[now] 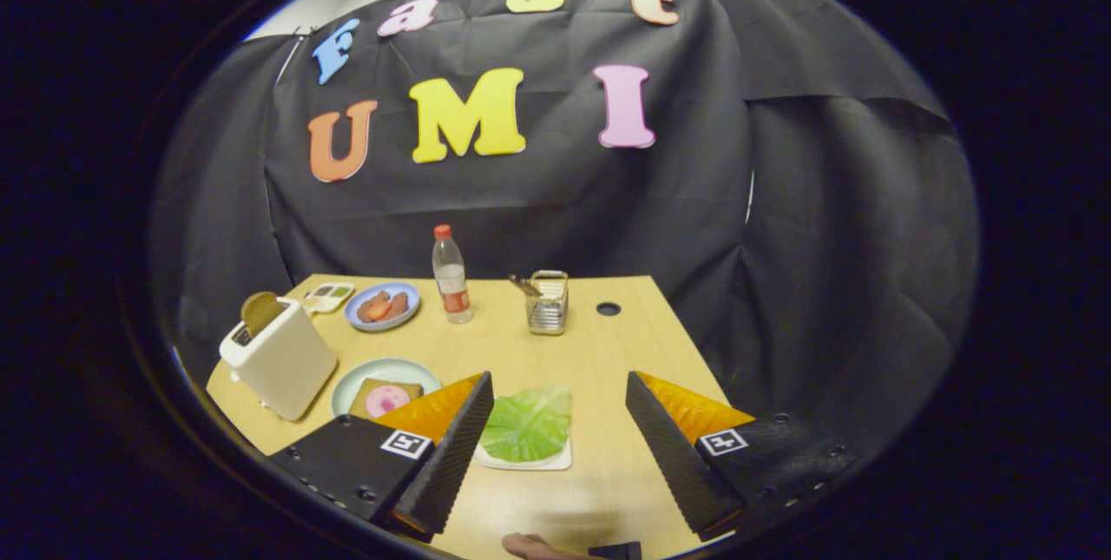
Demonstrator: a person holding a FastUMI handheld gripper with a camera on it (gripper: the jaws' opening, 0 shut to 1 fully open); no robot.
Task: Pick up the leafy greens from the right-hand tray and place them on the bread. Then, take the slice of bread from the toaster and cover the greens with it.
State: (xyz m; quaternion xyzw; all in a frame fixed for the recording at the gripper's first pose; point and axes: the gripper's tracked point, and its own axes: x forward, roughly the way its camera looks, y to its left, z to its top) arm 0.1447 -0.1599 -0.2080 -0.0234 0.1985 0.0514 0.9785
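Leafy greens [528,423]: one flat leaf lying on a small white tray [555,459], on the bench [599,352]. Tray sits just ahead of the hand-held gripper [560,399], in the gap btwn its two fingers but nearer the left finger [456,447], whose tip overlaps the tray's left edge in view; can't tell if touching. Hand-held gripper spread wide, nothing held, right finger [673,447] well apart from the tray.

Rel. to the tray: just to its left, pale round plate [351,382] w/ a slice of bread [382,397] on it, pink round slice [386,401] on top of the bread; partly hidden behind the left finger. Further left, white toaster [278,360] w/ a brown bread slice [259,310] sticking up out of the slot. Beyond the tray, toward the black cloth wall: clear bottle w/ red cap [451,275], upright; right of it a wire-mesh holder [548,303] w/ a utensil handle poking out. Left of bottle, blue plate [382,306] w/ reddish pieces on it, and past that a small compartmented dish [330,294]. Dark round hole [608,309] in the bench, right of the mesh holder.

Near side of tray, below the fingers: part of a person's hand [529,548].
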